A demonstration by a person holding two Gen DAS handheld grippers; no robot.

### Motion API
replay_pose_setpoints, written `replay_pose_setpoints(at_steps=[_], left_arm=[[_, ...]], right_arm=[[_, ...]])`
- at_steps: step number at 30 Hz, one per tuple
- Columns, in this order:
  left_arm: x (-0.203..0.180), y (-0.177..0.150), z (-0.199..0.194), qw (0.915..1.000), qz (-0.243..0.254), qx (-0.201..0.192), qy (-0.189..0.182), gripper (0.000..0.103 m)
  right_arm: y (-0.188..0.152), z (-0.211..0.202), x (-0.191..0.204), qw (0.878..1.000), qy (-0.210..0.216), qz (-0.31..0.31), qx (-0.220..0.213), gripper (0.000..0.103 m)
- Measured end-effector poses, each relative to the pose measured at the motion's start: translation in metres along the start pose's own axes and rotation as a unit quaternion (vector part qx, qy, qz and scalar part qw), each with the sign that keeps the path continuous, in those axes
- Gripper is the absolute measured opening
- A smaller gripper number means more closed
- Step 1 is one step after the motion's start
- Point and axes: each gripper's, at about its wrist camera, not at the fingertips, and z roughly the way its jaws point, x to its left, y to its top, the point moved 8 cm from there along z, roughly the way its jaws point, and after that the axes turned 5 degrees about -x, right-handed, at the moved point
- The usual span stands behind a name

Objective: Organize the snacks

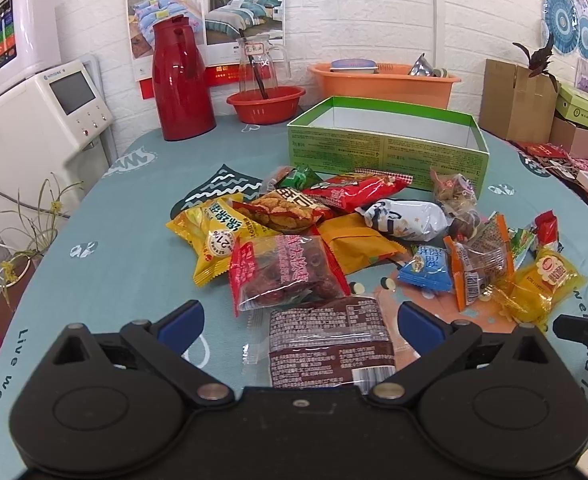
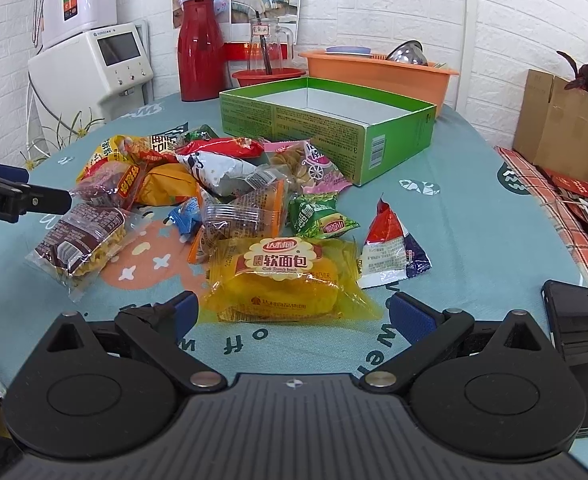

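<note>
Snack packets in crinkly wrappers lie heaped mid-table before the open green cardboard box. Brown-wrapped packet sits between the spread left gripper; yellow soft-bread packet between the spread right gripper.

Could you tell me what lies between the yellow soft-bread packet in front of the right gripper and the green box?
In the right wrist view, between the yellow bread packet and the green box lie an orange-edged clear packet and a pink wafer packet.
</note>
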Motion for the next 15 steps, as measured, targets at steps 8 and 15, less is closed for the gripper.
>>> replay_pose_setpoints(at_steps=[8, 15], left_arm=[[-0.045, 0.017, -0.005, 0.9946, 0.011, -0.021, -0.101, 0.103], [-0.113, 0.026, 0.012, 0.9743, 0.027, 0.010, -0.223, 0.103]], right_arm=[[-0.002, -0.005, -0.008, 0.999, 0.034, 0.007, -0.033, 0.103], [-0.007, -0.002, -0.016, 0.998, 0.034, -0.011, -0.059, 0.103]])
